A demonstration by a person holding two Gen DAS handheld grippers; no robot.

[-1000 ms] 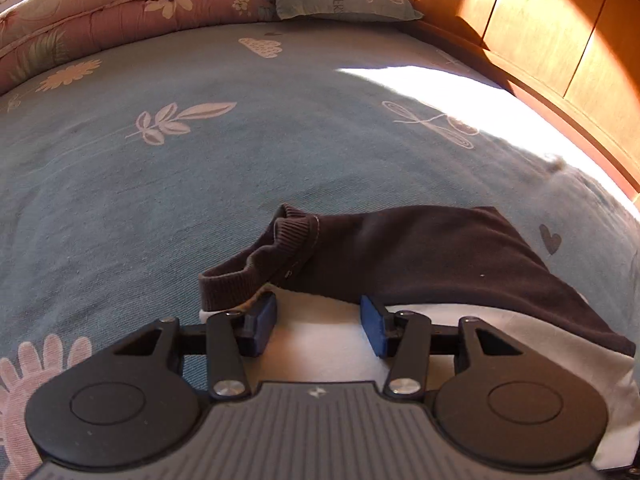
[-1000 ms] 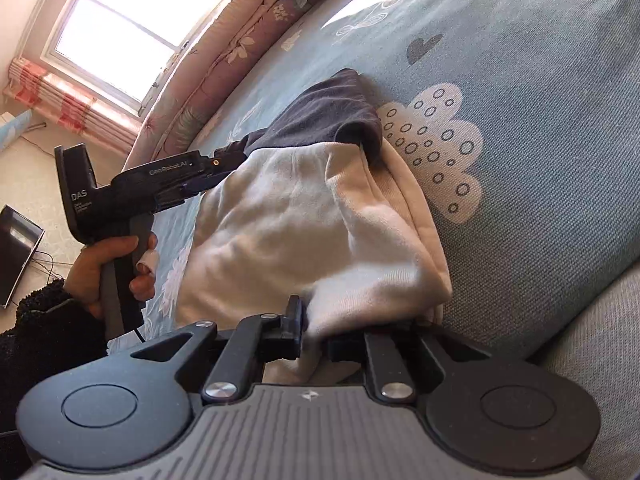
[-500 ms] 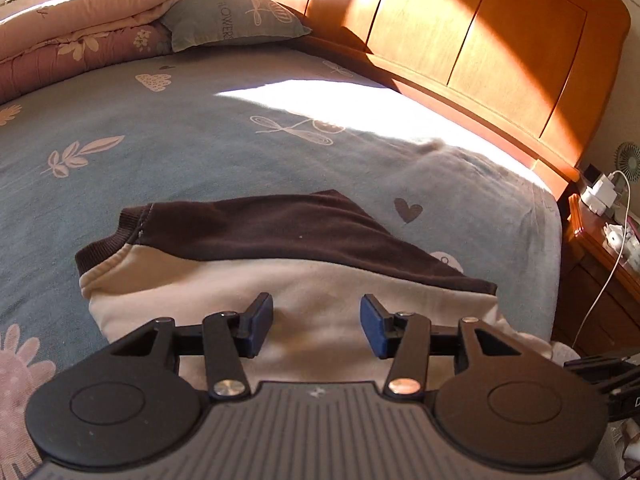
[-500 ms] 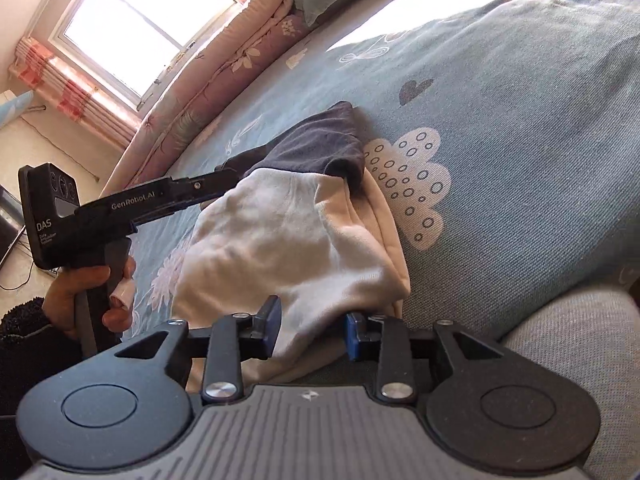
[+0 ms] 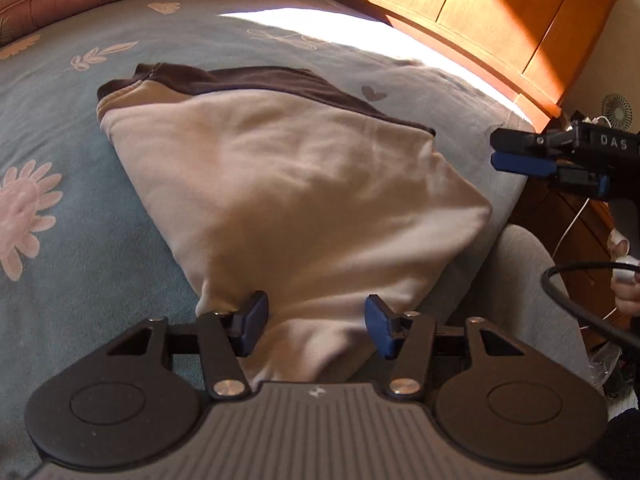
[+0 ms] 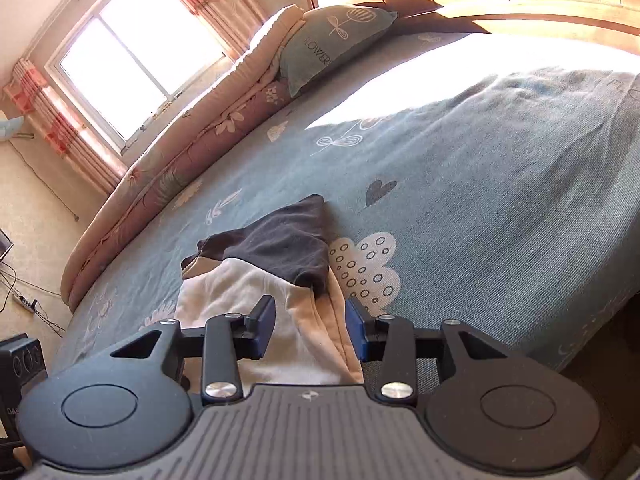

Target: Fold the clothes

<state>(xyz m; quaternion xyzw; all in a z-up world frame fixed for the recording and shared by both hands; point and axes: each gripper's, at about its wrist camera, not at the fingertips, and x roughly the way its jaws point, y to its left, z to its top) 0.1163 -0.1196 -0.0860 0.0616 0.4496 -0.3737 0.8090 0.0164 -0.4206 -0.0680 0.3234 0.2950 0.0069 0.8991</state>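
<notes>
On the blue bedspread a cream and brown sweatshirt lies folded, long axis running near-right to far-left. Just beyond the left gripper, its near corner sits between opening jaws, unpinched. The right gripper, also opening and empty, hovers at the right end, tilted downward.

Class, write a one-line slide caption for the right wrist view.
Right gripper opening above a folded cream-and-brown garment on a blue bedspread.
</notes>
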